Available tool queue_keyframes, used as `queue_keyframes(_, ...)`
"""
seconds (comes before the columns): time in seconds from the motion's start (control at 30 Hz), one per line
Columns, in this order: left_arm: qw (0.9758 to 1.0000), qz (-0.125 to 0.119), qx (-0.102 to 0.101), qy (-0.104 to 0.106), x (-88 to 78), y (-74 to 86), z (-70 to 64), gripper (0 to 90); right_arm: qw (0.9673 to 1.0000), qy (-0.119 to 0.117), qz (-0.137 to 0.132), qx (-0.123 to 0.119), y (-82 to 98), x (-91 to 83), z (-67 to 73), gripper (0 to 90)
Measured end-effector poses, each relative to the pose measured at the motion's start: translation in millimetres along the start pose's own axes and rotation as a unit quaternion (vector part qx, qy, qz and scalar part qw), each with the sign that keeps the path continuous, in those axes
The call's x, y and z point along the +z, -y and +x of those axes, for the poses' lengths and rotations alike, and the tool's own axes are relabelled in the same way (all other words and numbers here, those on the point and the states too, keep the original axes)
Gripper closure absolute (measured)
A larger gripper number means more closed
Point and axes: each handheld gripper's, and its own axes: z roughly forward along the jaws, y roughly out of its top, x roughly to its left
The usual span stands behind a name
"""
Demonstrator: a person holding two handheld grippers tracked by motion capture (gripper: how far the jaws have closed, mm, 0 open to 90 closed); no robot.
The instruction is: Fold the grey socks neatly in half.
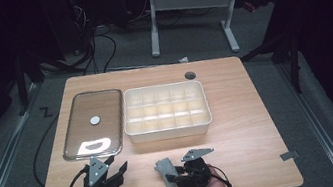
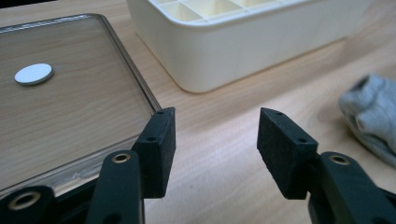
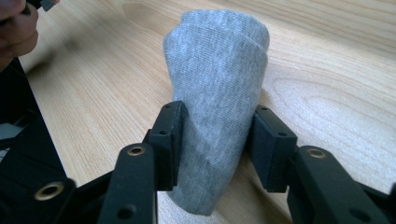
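A rolled grey sock (image 1: 164, 166) lies near the table's front edge, a little right of the middle. My right gripper (image 1: 169, 174) points left at it. In the right gripper view the sock (image 3: 219, 56) stands between the two black jaws, and my right gripper (image 3: 218, 109) is shut on it, both pads pressing its sides. My left gripper (image 1: 117, 163) sits at the front left, just below the clear tray, open with nothing between its fingers. The left gripper view has my left gripper (image 2: 217, 114) over bare wood, with the sock (image 2: 373, 116) off to the right.
A clear shallow tray (image 1: 73, 138) with a small white disc (image 1: 94, 119) on it lies at the left. A white compartment box (image 1: 169, 132) stands in the middle of the table. Bare wood stretches to the right of the box.
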Motion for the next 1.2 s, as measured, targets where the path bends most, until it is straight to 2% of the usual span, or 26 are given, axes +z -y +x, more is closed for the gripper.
queue_keyframes(0.1,0.9993,0.019,0.031,0.005,1.6,6.4,-5.8,44.8,1.0000,0.000,0.001,-0.004,-1.0,0.9,0.1,60.2)
queue_keyframes(0.17,0.9976,0.043,0.053,0.001,4.3,9.7,-7.2,42.0,1.0000,-0.001,0.001,-0.005,-1.0,1.0,0.3,61.2)
queue_keyframes(0.2,0.9976,0.045,0.053,-0.001,4.3,10.8,-6.9,41.5,1.0000,-0.002,0.002,-0.004,-1.2,0.8,0.7,61.6)
queue_keyframes(0.33,0.9987,0.038,0.020,0.028,2.2,10.2,1.1,38.1,1.0000,-0.004,0.002,-0.007,-1.1,0.8,1.2,62.9)
queue_keyframes(0.53,0.9987,0.033,-0.012,0.036,1.9,11.8,9.0,35.4,0.9999,-0.012,0.000,-0.011,-0.7,1.2,-0.8,64.1)
queue_keyframes(0.7,0.9984,0.042,-0.012,0.036,3.6,14.0,12.2,35.7,0.9998,-0.020,0.000,-0.005,-0.1,1.3,-3.0,65.7)
queue_keyframes(0.83,0.9991,0.026,-0.007,0.031,2.3,14.9,12.4,32.8,0.9997,-0.022,-0.001,-0.008,-0.2,1.4,-2.5,67.6)
queue_keyframes(0.97,0.9992,0.027,-0.001,0.028,2.4,15.6,11.2,29.7,0.9997,-0.019,-0.002,-0.014,-0.6,1.0,-0.2,69.8)
queue_keyframes(1.07,0.9988,0.027,-0.008,0.039,2.7,15.1,11.3,29.6,0.9995,-0.018,-0.003,-0.026,-2.2,-0.7,2.3,70.5)
queue_keyframes(1.2,0.9988,0.024,-0.009,0.043,1.7,14.4,10.9,29.6,0.9989,0.005,-0.025,-0.039,-4.1,-12.9,4.7,70.8)
